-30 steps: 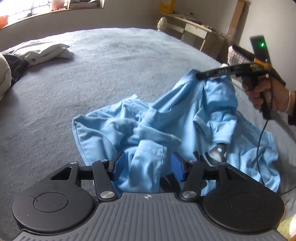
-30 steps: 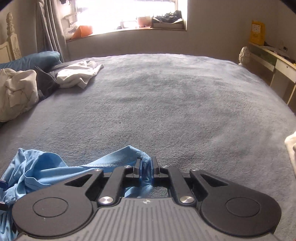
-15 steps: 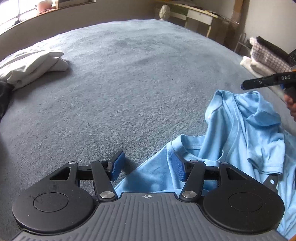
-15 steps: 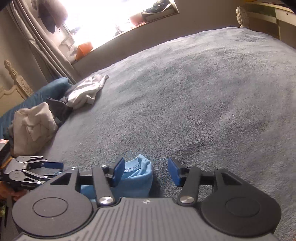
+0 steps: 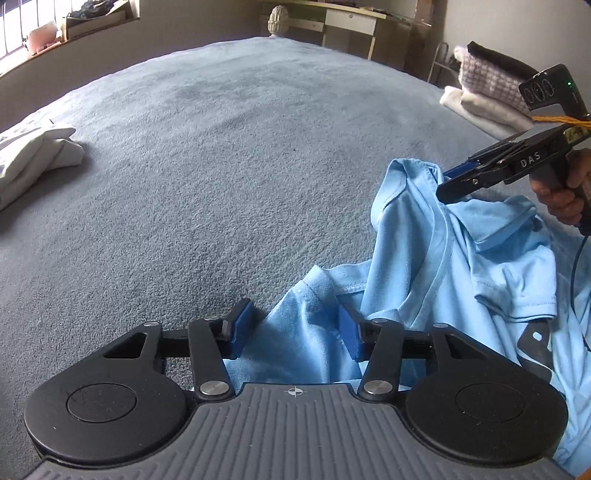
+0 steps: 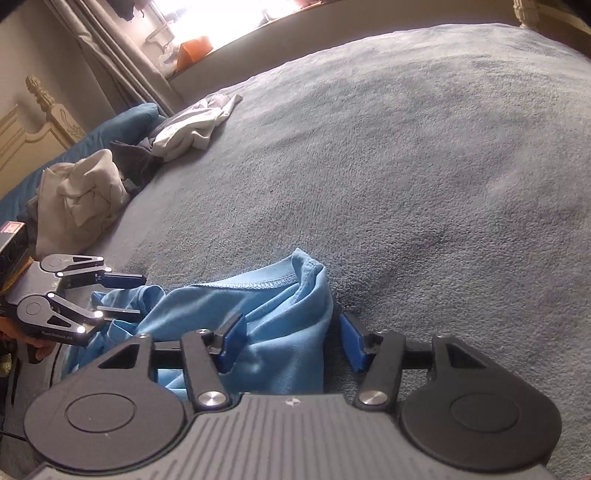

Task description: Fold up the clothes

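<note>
1. Hard to see: the blue shirt (image 5: 436,258) runs off the lower right of the left wrist view, and the gripper bodies hide its near edge in both views.
2. Left gripper (image 5: 293,334): jaws closing, a shirt fold between them, pads not pressing it.
3. Right gripper (image 6: 291,341): jaws also closing; cloth sits between them, touching the left pad, clear of the right one.
4. No containers in sight.
5. The shirt lies crumpled on a grey bedspread (image 5: 221,166). White clothes (image 6: 192,129) lie upper left, a folded stack (image 5: 484,96) upper right, and a window (image 6: 207,18) along the top.
</note>
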